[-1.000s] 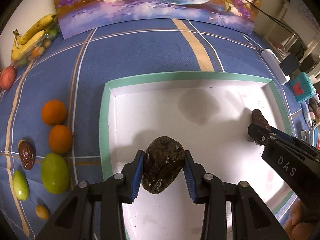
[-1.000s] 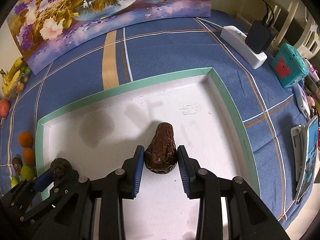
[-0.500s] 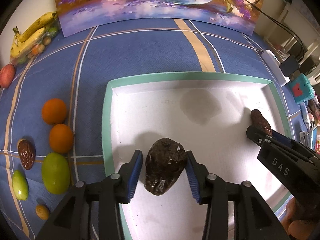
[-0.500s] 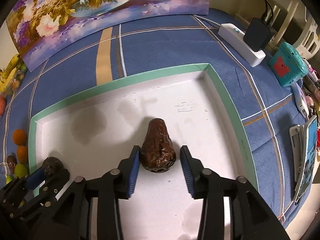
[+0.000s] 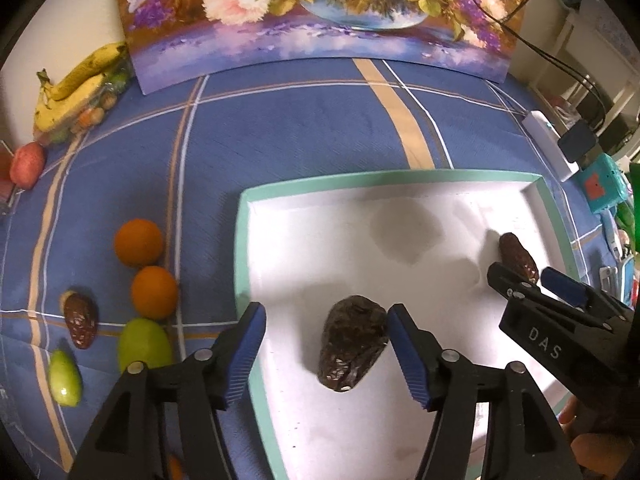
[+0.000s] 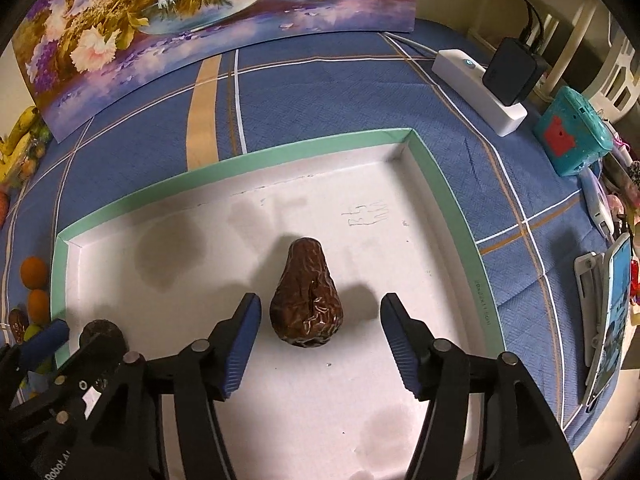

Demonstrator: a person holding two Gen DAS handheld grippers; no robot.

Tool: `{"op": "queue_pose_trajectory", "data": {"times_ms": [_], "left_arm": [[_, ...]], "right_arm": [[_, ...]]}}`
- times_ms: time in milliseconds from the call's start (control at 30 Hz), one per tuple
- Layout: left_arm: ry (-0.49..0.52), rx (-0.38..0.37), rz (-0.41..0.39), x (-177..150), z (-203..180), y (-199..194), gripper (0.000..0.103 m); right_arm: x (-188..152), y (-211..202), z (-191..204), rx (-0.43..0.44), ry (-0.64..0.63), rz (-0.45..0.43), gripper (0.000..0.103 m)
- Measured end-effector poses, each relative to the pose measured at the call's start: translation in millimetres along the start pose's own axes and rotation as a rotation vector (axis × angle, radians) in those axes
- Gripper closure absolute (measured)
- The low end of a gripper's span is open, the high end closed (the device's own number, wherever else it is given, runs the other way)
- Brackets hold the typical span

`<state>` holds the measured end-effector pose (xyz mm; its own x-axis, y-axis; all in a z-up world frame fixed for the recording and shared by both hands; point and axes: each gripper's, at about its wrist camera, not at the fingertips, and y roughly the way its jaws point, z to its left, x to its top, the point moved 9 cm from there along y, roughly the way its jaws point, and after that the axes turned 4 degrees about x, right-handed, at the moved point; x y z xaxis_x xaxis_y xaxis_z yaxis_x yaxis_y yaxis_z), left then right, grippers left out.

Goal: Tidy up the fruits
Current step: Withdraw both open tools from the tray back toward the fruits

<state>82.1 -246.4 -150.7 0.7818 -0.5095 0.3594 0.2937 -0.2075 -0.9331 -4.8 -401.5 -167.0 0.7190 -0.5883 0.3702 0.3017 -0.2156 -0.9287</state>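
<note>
Each tool, left [image 5: 326, 350] and right [image 6: 320, 346], just opened, pads clear, straddles a date in the tray [image 6: 444, 184].

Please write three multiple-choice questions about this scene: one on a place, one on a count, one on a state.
1. Where does the dark wrinkled date near the left gripper lie?
A. in the white green-rimmed cardboard tray
B. on the blue cloth
C. beside the bananas

2. How many round oranges lie left of the tray?
A. one
B. two
C. four

3. How does the right gripper stand around the brown pear-shaped date?
A. clamped
B. open, pads clear
C. lifting it

Answers: A, white floor surrounds it; B, two stand together; C is wrong, B: gaps show both sides.
</note>
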Motion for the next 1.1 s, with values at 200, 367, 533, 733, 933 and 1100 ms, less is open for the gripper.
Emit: {"op": "queue_pose_trajectory", "data": {"times_ms": [200, 367, 533, 733, 933, 1100], "left_arm": [[-0.032, 0.021, -0.014, 3.6, 14.0, -4.1, 0.025], [-0.082, 0.035, -0.016, 3.6, 29.8, -5.4, 0.014], [-0.121, 0.049, -0.046, 6.1, 44.3, -7.5, 0.0], [-0.178, 0.06, -0.056, 5.5, 59.8, -7.2, 0.0], [-0.23, 0.033, -0.127, 10.9, 75.8, -20.7, 0.0], [-0.267, 0.011, -0.217, 16.6, 87.6, -38.3, 0.0]], "right_arm": [[3.2, -5.3, 0.9, 0.001, -0.012, -0.023, 0.023], [4.8, -9.0, 1.1, 0.011, -0.008, -0.036, 0.017], [8.6, -12.7, 2.5, 0.027, -0.003, -0.059, 0.009], [13.3, -20.3, 2.4, 0.047, 0.003, -0.078, 0.007], [20.6, -34.5, 5.8, 0.064, 0.002, -0.137, 0.007], [22.1, -43.7, 13.2, 0.069, -0.022, -0.167, 0.007]]}}
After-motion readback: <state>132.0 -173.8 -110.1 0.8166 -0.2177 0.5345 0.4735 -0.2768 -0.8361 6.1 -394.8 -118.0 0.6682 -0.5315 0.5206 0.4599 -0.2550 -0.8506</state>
